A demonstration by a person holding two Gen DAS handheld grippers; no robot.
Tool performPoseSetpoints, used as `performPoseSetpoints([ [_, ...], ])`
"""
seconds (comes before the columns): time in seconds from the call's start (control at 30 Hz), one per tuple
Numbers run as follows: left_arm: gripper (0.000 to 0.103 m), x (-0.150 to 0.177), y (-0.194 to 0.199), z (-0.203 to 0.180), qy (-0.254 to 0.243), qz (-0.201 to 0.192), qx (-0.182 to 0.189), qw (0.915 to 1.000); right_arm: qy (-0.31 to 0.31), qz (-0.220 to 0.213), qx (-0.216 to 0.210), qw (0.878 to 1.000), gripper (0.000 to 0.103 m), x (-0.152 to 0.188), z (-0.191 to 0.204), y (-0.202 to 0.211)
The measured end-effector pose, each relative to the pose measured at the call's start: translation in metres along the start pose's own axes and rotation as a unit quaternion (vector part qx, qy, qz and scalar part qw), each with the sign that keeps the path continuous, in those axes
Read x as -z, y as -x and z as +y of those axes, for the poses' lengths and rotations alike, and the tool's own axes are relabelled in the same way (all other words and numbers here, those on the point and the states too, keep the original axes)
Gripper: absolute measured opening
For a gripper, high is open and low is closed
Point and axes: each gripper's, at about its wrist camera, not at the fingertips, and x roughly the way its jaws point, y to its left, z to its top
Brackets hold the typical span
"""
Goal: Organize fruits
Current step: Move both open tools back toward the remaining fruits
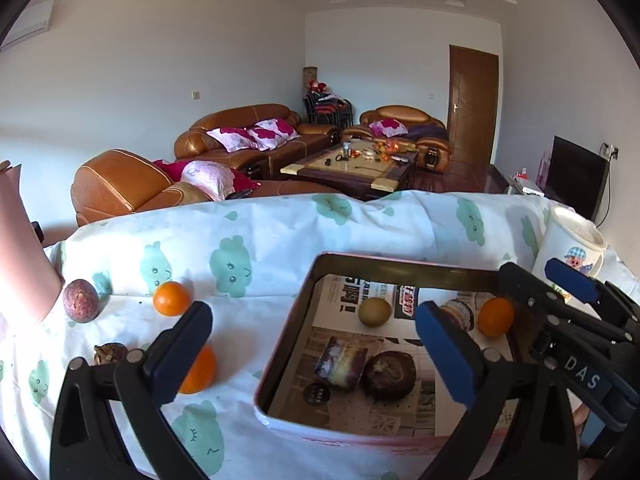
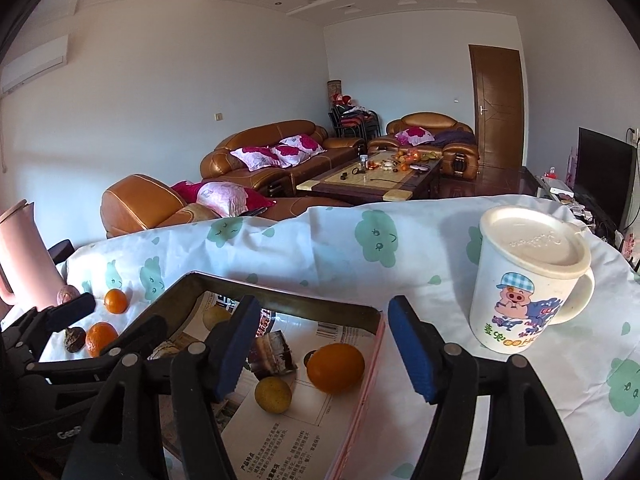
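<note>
A pink-rimmed tin tray lined with printed paper holds an orange and a yellow-green fruit; both show in the right wrist view, the orange beside the yellow-green fruit. Left of the tray on the cloth lie two oranges, a purple passion fruit and a dark wrinkled fruit. My left gripper is open and empty over the tray's left rim. My right gripper is open and empty above the tray's orange.
A white lidded cartoon mug stands right of the tray. A pink jug stands at the far left. The table wears a white cloth with green clouds. Sofas and a coffee table lie beyond.
</note>
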Motion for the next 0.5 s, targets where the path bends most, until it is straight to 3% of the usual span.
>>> performPoseSetpoints([
  [0.5, 0.103, 0.024, 0.012, 0.056, 0.006, 0.019, -0.07, 0.9974, 0.01, -0.048, 0.04, 0.998, 0.068, 0.004, 0.011, 0.018],
])
